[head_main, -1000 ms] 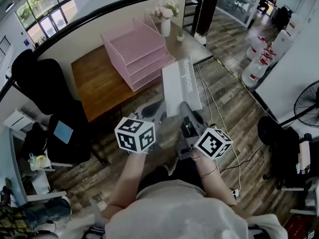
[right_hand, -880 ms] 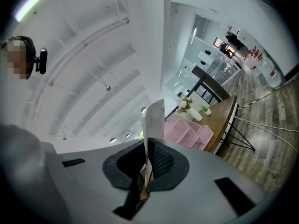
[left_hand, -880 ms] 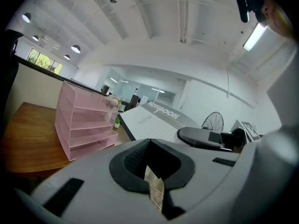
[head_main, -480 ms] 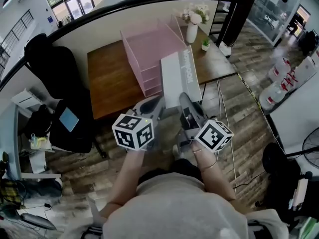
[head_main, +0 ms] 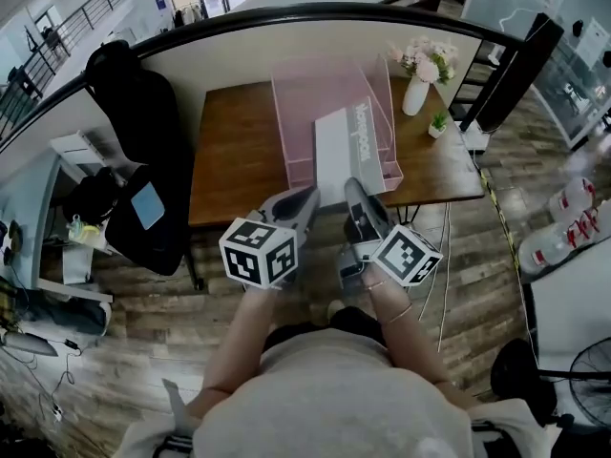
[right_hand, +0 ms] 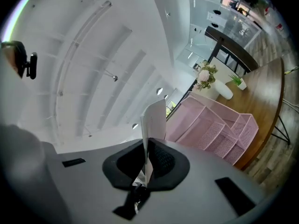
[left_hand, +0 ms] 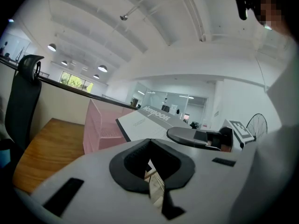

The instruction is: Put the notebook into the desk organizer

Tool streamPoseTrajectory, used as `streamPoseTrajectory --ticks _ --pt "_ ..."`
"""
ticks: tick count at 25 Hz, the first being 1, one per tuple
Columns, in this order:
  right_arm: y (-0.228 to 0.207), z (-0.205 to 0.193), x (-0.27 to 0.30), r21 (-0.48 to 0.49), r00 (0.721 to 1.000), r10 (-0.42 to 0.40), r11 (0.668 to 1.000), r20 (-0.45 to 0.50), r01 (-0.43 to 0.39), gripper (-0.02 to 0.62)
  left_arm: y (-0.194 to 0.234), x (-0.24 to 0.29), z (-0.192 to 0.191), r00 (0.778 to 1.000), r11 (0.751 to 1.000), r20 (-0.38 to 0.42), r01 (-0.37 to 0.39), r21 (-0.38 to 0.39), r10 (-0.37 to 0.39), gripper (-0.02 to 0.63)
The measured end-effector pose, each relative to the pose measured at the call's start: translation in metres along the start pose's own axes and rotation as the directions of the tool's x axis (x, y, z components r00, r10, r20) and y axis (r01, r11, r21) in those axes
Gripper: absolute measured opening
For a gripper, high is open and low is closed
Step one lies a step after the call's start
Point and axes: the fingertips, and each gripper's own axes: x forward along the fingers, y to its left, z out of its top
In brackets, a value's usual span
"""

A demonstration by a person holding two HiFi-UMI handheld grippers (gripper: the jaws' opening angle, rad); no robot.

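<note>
While our right gripper [head_main: 355, 191] pinched the notebook [head_main: 348, 151] by its near short edge, the book hung in the air, cover up. Its long axis ran straight out from the jaws toward the organizer [head_main: 320, 89] on the desk [head_main: 239, 151]. Our left gripper [head_main: 301, 201], just beside, had its jaws together on nothing. We judged the right would feed it forward.

table [head_main: 239, 151]: brown wood, below curved black rail [head_main: 286, 12] | far right on table: 1 white vase [head_main: 415, 94] with pink flowers, 1 small green plant [head_main: 437, 122] just beside it, nearer | left: black chair [head_main: 129, 103], pale blue item [head_main: 148, 205] on black seat | right, on floor: water bottles [head_main: 571, 219] | near right: fan [head_main: 592, 380]
</note>
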Motion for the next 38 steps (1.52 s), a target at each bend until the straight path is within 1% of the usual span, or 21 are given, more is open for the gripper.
streamPoseTrajectory --ticks 4,7,12,17,21,24,27,30,33,36,38 --pt "-0.018 0.003 0.017 0.028 1.0 0.007 1.0 -0.03 -0.006 0.015 0.013 0.007 -0.001 0.998 0.998 0.002 -0.068 -0.015 0.068 0.011" --pt "-0.027 0.005 0.03 0.061 0.998 0.021 0.998 -0.055 -0.017 0.011 0.022 0.014 0.001 0.994 0.994 0.01 -0.105 -0.031 0.105 0.011" --pt "-0.042 0.01 0.046 0.153 0.997 0.035 0.988 -0.068 -0.024 0.011 0.028 0.026 0.007 0.988 0.988 0.025 -0.149 -0.038 0.15 0.011" --pt "-0.046 0.009 0.061 0.258 0.994 0.076 0.965 -0.08 -0.054 0.031 0.034 0.035 0.006 0.983 0.983 0.027 -0.179 -0.048 0.181 0.011" --pt "-0.046 0.009 0.065 0.305 0.99 0.103 0.95 -0.097 -0.069 0.037 0.039 0.038 0.008 0.977 0.976 0.044 -0.208 -0.062 0.211 0.011" --pt "-0.044 0.01 0.065 0.356 0.984 0.152 0.928 -0.093 -0.11 0.042 0.042 0.04 0.01 0.971 0.971 0.053 -0.229 -0.064 0.232 0.011" --pt "-0.048 0.005 0.064 0.391 0.978 0.174 0.913 -0.114 -0.117 0.05 0.044 0.041 0.012 0.967 0.968 0.062 -0.241 -0.069 0.245 0.011" --pt "-0.052 0.004 0.063 0.394 0.974 0.186 0.911 -0.132 -0.121 0.066 0.043 0.042 0.012 0.965 0.966 0.066 -0.249 -0.067 0.254 0.011" --pt "-0.061 0.003 0.064 0.374 0.976 0.161 0.923 -0.149 -0.095 0.077 0.043 0.042 0.012 0.964 0.965 0.059 -0.254 -0.059 0.258 0.011" --pt "-0.064 -0.001 0.065 0.385 0.974 0.158 0.919 -0.16 -0.086 0.117 0.043 0.041 0.011 0.964 0.964 0.058 -0.257 -0.061 0.26 0.011" --pt "-0.063 -0.002 0.063 0.392 0.973 0.166 0.916 -0.159 -0.092 0.12 0.04 0.041 0.01 0.965 0.965 0.056 -0.253 -0.063 0.257 0.011"
